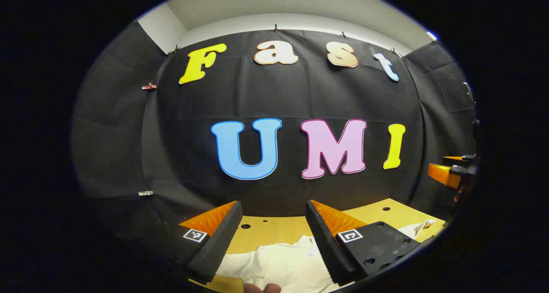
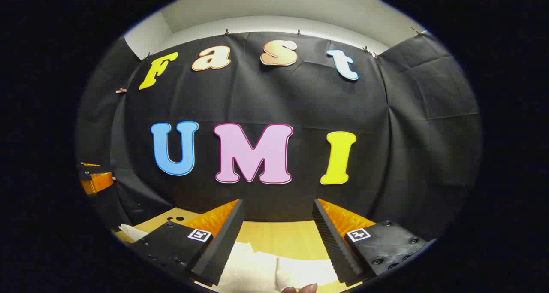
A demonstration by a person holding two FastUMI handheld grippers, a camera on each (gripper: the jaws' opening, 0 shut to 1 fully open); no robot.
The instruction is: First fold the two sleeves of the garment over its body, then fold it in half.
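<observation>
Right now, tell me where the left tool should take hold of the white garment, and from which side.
Probably the loose sleeve end that pokes out past the garment on the wooden table. It sticks up a little, so one finger can slip under it. Bring the open left tool down from above, toward the tip.

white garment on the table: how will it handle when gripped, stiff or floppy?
Probably floppy: the white garment lies creased and limp on the wooden table, so a lifted edge should drape. Likely light, being thin cloth. The ribbed fingers should hold it without much slip.
</observation>
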